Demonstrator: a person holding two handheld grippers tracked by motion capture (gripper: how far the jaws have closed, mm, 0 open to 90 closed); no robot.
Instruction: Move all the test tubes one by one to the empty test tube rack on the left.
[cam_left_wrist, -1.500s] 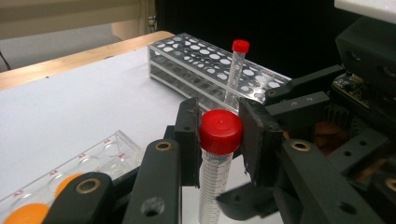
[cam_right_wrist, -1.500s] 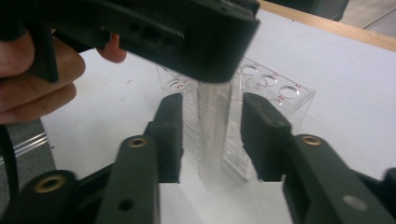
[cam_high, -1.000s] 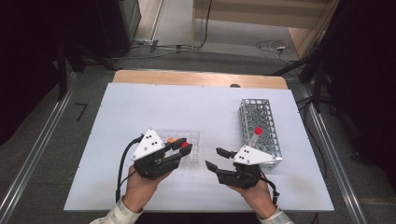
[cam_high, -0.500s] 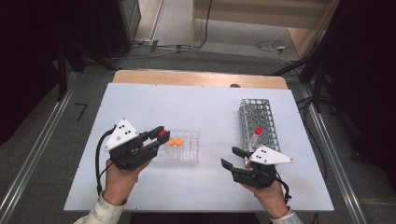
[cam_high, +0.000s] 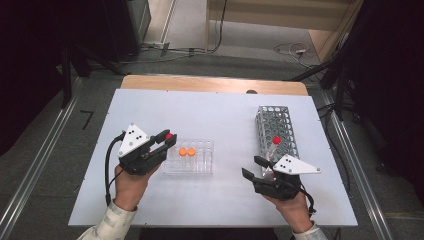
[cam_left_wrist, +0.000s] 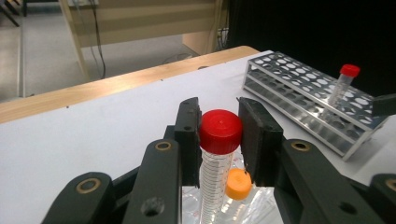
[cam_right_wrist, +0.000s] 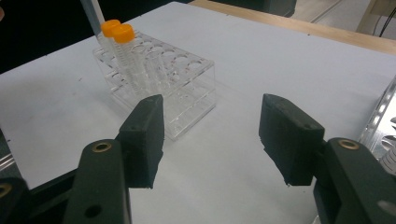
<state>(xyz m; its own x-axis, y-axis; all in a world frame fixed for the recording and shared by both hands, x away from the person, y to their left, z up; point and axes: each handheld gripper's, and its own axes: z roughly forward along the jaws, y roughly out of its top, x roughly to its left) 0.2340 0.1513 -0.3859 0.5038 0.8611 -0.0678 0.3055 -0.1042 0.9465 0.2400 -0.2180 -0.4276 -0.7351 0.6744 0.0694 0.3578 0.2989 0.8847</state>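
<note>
Tube with red cap (cam_left_wrist: 219, 140) clamped in my left gripper (cam_left_wrist: 219, 133), above clear rack (cam_high: 190, 157) beside two orange-capped tubes (cam_high: 187, 151). My right gripper (cam_right_wrist: 210, 135), jaws just opening, holds nothing. Keep tube vertical, centre over free hole, lower slowly.

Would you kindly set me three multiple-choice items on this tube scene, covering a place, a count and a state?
1. Where does the red-capped tube in the metal rack stand?
A. at its near end
B. at its far end
C. beside it, on the table

2. How many orange-capped tubes stand in the clear rack?
A. one
B. two
C. four

3. What is the left tool doing?
A. standing open with nothing in it
B. gripping an orange cap
C. gripping a red-capped tube

Answers:
1 A, its cap rises near the right tool.
2 B, two orange caps sit side by side.
3 C, the jaws press on both sides of the red cap.
</note>
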